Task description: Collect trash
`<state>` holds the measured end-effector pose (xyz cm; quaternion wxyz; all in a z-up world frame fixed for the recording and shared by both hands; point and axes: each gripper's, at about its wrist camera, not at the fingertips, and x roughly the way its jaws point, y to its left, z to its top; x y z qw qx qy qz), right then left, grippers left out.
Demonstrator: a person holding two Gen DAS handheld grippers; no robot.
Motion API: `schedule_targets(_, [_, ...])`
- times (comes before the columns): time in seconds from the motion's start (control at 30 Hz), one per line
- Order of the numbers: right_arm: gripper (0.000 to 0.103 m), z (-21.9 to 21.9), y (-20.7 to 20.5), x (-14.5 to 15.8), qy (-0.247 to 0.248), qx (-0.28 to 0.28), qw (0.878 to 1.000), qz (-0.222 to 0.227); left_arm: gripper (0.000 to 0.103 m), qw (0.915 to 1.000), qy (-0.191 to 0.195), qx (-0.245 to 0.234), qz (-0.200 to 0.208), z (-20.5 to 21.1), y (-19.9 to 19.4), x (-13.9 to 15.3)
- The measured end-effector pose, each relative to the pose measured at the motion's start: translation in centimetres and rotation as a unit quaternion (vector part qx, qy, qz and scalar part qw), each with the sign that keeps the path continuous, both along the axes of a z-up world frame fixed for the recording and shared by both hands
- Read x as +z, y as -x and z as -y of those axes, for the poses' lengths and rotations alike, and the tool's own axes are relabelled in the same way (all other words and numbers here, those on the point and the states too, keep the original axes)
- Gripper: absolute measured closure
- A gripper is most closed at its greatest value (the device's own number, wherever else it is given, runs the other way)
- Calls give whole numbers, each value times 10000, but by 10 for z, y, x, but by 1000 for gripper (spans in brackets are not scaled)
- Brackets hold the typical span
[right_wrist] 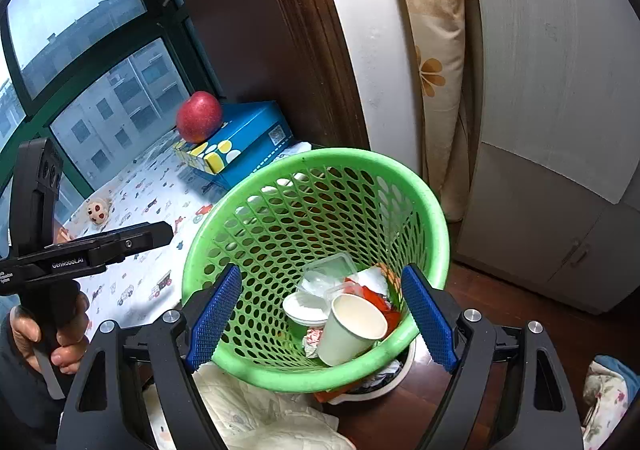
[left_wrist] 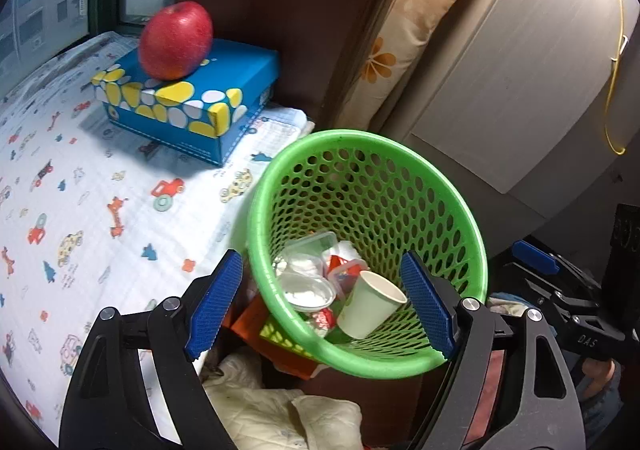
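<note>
Paper cup (right_wrist: 352,330) inside green basket (right_wrist: 400,173)

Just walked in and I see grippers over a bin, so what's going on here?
A person is collecting trash with a handheld gripper in each hand. Both the left gripper and right gripper are open and empty, above a green basket. The basket already holds a paper cup, plastic containers and wrappers. A red apple sits on a blue box on the patterned cloth, untouched.

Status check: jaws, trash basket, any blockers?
Left gripper open, empty. Right gripper open, empty. Green basket holds paper cup, plastic containers, wrappers. Nothing blocking the basket mouth.
</note>
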<state>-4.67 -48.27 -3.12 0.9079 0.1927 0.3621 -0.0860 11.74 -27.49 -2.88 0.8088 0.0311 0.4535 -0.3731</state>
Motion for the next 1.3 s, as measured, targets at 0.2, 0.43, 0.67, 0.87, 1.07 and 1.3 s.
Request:
schedule_targets(0.2, [22,-25,-12,7,-67,270,9996,95,20,9985,-84,452,290,-41,0,15])
schedule_targets(0.43, [22,-66,-30,14,-84,717,9972,187,17,9930,-174,1052,510,-92,-3,24])
schedule_targets(0.67, [21,-101,-46,18,-105,1082,9938,216,17,9831,-335,1693,608,-147,0,22])
schedule_targets(0.87, [21,-133,-56,21,24,1396,9900,205,14,9727,-426,2160,730,-186,5,22])
schedule_targets(1.07, [18,-159,-67,27,85,1555,9875,226,13,9600,-635,2548,972,-212,13,28])
schedule_targets(1.3, [17,-189,-74,28,302,1599,9864,211,10,9468,-666,2967,1053,-244,25,31])
